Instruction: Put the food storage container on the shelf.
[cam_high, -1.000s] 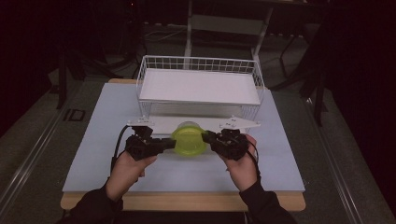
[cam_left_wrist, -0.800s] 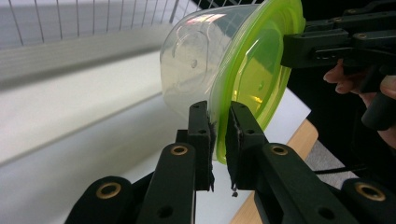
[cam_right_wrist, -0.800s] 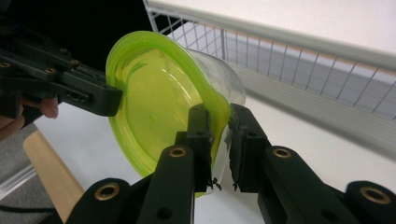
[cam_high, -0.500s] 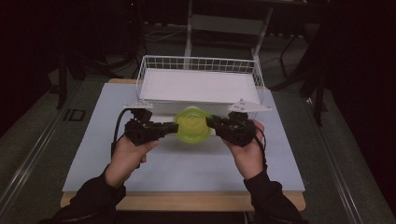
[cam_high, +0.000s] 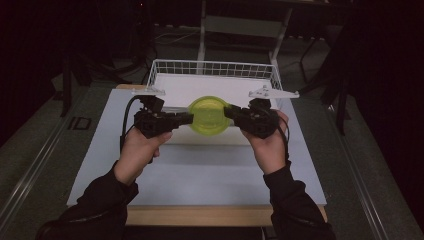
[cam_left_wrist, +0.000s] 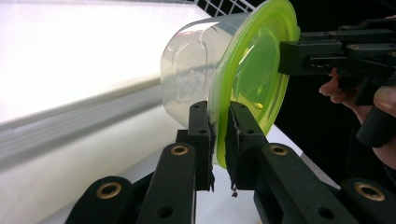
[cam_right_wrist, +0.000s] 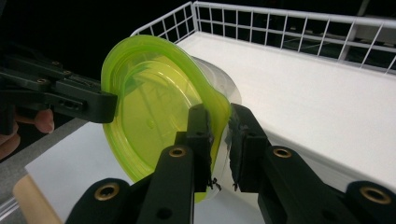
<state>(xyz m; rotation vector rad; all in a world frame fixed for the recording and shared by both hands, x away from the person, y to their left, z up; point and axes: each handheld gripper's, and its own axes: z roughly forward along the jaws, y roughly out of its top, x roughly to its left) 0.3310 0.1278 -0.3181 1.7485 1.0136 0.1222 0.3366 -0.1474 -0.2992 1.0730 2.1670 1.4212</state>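
Note:
A clear round container with a lime-green lid (cam_high: 209, 116) hangs in the air just in front of the white wire basket (cam_high: 215, 63), tipped so the lid faces the person. My left gripper (cam_high: 187, 118) is shut on the lid's left rim, and my right gripper (cam_high: 229, 112) is shut on its right rim. In the left gripper view, the jaws of the left gripper (cam_left_wrist: 220, 135) pinch the green rim of the container (cam_left_wrist: 243, 70), with the right gripper (cam_left_wrist: 289, 56) clamped opposite. The right gripper (cam_right_wrist: 219, 135) grips the rim of the container (cam_right_wrist: 149, 107) likewise, and the left gripper (cam_right_wrist: 105, 105) shows across from it.
The basket (cam_right_wrist: 280, 28) has a flat white floor and low wire walls and stands at the table's far side. A pale mat (cam_high: 200, 170) covers the tabletop under the hands. A wooden front edge (cam_high: 200, 215) borders it, with dark floor around.
Both hands have risen with the container between them and carried it away from the person, toward the basket's front wall. The container has tipped so its lid faces the person.

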